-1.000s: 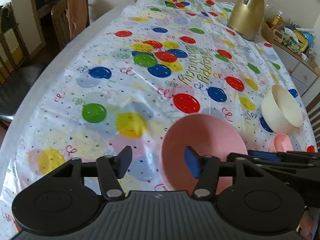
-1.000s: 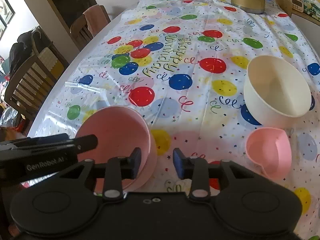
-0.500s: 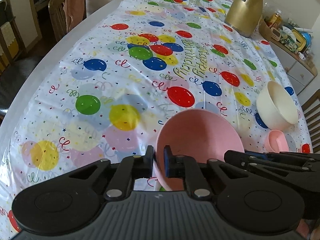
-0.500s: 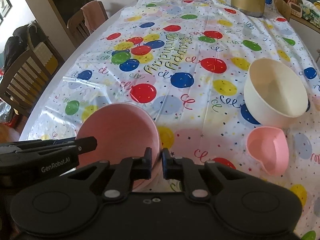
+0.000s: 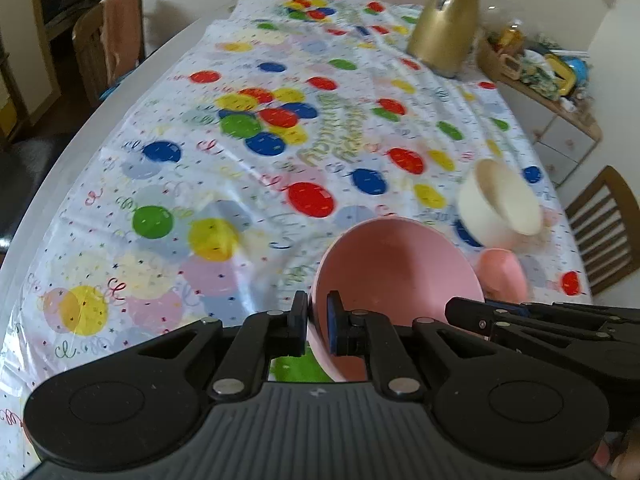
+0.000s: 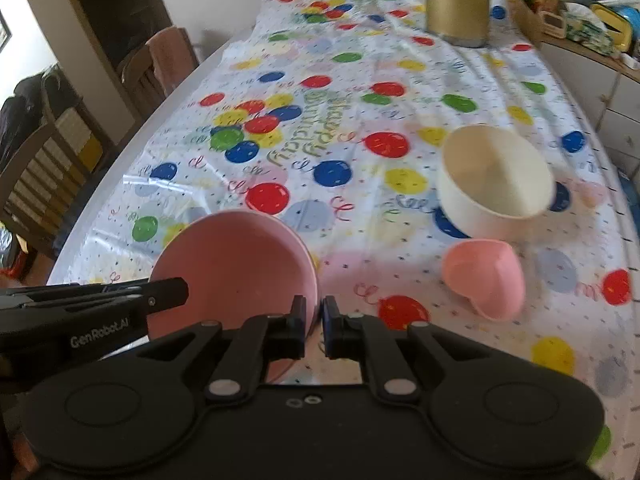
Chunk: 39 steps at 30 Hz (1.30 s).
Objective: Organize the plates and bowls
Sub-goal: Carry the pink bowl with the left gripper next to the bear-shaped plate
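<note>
A large pink bowl point(image 5: 396, 276) is held above the balloon tablecloth by both grippers. My left gripper point(image 5: 318, 324) is shut on its left rim. My right gripper point(image 6: 315, 326) is shut on its right rim; the bowl shows in the right wrist view point(image 6: 236, 264) tilted toward me. A cream bowl point(image 6: 494, 182) stands to the right, also in the left wrist view point(image 5: 498, 206). A small pink bowl point(image 6: 486, 282) lies just in front of the cream one, seen too in the left wrist view point(image 5: 502, 274).
A gold thermos jug point(image 5: 444, 26) stands at the far end of the table point(image 5: 132, 92). Wooden chairs point(image 5: 110, 46) stand on the left and one point(image 5: 608, 228) on the right. A cluttered sideboard point(image 6: 592, 36) runs along the right.
Both grippers closed onto the large pink bowl's rim and lifted it off the tablecloth, tilting it. Both views have risen and moved slightly right.
</note>
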### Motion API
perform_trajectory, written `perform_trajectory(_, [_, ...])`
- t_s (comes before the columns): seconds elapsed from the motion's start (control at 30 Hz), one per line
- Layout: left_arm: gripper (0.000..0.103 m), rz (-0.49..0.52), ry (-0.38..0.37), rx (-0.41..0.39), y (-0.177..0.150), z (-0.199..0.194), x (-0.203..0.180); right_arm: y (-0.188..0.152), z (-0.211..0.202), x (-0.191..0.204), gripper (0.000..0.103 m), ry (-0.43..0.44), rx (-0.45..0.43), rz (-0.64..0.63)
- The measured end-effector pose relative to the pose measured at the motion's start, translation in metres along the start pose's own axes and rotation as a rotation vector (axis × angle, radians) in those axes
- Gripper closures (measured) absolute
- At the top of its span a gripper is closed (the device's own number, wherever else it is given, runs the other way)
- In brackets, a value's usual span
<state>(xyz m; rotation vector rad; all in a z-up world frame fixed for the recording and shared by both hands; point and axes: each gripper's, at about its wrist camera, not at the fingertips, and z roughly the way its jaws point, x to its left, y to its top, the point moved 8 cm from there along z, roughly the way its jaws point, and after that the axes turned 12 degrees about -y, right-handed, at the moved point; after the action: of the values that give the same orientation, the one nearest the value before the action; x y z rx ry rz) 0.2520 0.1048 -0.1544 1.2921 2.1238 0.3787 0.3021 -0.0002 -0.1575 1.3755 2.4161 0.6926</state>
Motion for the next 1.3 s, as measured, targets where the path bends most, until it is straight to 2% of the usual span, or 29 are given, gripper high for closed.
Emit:
perform_trajectory(0.3, [0.094, 0.083, -0.078, 0.006, -0.010, -0.023, -0.050, -0.017, -0.050, -0.038, 0.096, -0.043, -0.040, 0.080])
perform_trajectory(0.67, [0.094, 0.170, -0.158, 0.047, -0.044, -0.042, -0.099, -0.055, -0.095, -0.075, 0.096, -0.111, -0.049, 0.156])
perform_trajectory(1.0, [0.094, 0.255, -0.207, 0.128, -0.087, -0.042, -0.126, -0.099, -0.115, -0.099, 0.096, -0.157, -0.029, 0.224])
perform_trajectory(1.3, [0.094, 0.328, -0.230, 0.201, -0.126, -0.030, -0.139, -0.138, -0.116, -0.113, 0.096, -0.187, 0.014, 0.278])
